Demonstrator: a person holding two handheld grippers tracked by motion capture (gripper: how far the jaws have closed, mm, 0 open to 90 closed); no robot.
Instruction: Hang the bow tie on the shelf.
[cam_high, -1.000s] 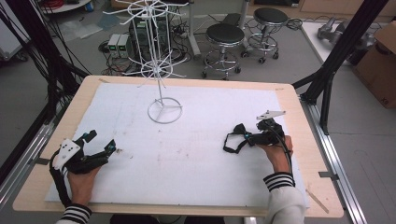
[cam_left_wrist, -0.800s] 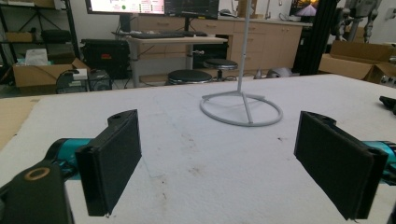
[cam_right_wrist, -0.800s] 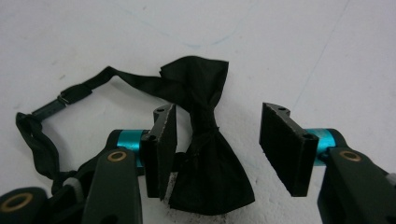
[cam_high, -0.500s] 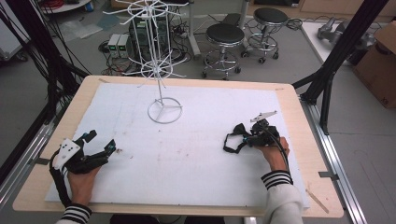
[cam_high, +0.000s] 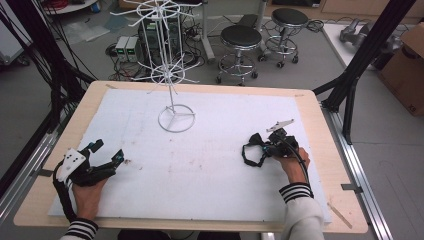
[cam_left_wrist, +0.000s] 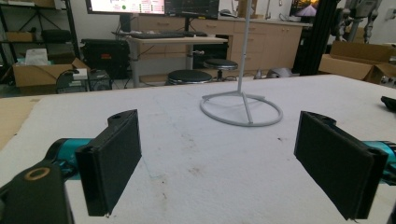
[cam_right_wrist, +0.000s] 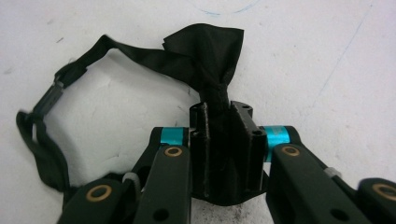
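1. Fabric first — your right claw (cam_right_wrist: 223, 135) has just been closing and now pinches the black bow tie (cam_right_wrist: 205, 51) at its knot, near the counter's (cam_high: 320, 210) right edge.
2. It's soft, light, floppy — keep hold of the knot.
3. Your left claw (cam_left_wrist: 219, 163) stands wide, holding nothing.

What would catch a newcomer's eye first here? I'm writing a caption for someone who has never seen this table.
Probably the white wire stand, rising tall at the far middle of the white mat. Next, the black bow tie with its looped strap, pinched in the right tongs at the right of the table. The left tongs rest wide open, with nothing between them, at the near left.
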